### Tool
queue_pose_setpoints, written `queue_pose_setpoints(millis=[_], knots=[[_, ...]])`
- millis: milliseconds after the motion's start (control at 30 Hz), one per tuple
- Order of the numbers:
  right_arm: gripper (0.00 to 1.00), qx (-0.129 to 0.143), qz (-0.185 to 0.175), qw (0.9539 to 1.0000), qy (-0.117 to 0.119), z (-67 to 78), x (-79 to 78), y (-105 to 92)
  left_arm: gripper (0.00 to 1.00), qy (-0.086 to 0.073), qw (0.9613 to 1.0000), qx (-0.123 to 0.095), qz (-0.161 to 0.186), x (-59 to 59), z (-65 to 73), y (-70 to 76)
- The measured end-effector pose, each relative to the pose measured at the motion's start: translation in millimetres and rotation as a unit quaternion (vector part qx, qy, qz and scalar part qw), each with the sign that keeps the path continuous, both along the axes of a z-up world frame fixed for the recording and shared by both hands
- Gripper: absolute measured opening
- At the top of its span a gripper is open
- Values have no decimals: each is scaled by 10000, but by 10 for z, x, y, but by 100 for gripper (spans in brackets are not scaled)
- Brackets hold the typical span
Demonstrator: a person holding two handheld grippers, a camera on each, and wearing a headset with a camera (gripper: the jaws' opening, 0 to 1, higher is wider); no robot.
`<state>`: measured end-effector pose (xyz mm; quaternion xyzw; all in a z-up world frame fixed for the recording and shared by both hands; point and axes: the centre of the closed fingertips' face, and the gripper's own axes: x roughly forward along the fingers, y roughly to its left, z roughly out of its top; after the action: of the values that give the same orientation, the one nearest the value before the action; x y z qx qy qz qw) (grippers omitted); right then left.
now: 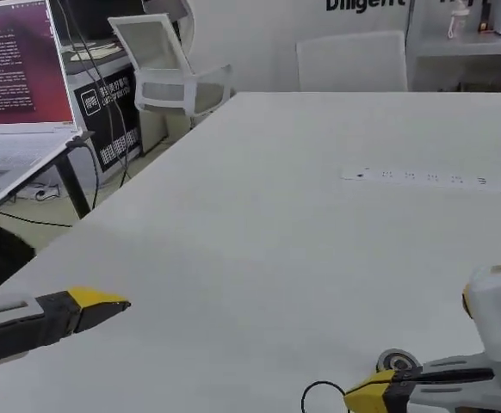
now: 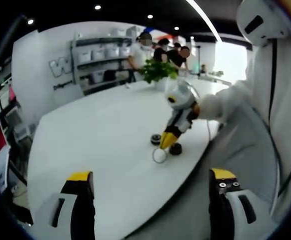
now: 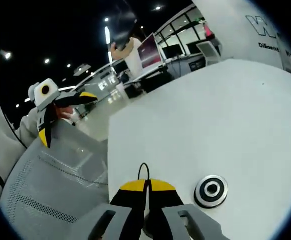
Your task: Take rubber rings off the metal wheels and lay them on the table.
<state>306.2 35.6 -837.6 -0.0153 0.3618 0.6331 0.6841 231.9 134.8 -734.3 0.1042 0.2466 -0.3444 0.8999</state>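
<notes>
**Q:** Table [image 1: 259, 224], what's on it?
**A:** Strip [image 1: 427, 178] at far right. Wheel [image 1: 397, 360] at near right, close to the edge. R gripper [image 1: 364, 396] just before the wheel, w/ ring [image 1: 318, 397] at its tip, on the left.

**Q:** 2nd wheel?
**A:** Left gripper view: 2nd wheel [image 2: 175, 148] close beside the 1st, R gripper tip between them.

**Q:** L side?
**A:** L gripper [image 1: 104, 305] over near-left part of table, well apart from R gripper.

**Q:** Surroundings?
**A:** Screen [image 1: 18, 60] on desk [image 1: 9, 159], left of table. Chair [image 1: 169, 73] behind far-left corner. 2nd chair [image 1: 351, 60] behind far edge.
</notes>
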Motion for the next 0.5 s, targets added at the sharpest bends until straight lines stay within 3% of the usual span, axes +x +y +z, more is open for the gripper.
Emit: queue_pose_setpoints(millis=[133, 233, 300, 500], knots=[[0, -132, -62, 9999, -20, -102, 5, 1, 96, 12, 10000, -11, 6, -2, 6, -3], [4, -253, -118, 9993, -234, -156, 43, -11, 96, 61, 10000, 34, 11, -5, -11, 7], [11, -280, -98, 9991, -301, -162, 45, -16, 96, 67, 10000, 44, 6, -4, -15, 6], [15, -190, -219, 9988, -394, -103, 108, -61, 95, 12, 10000, 83, -11, 11, -5, -6]])
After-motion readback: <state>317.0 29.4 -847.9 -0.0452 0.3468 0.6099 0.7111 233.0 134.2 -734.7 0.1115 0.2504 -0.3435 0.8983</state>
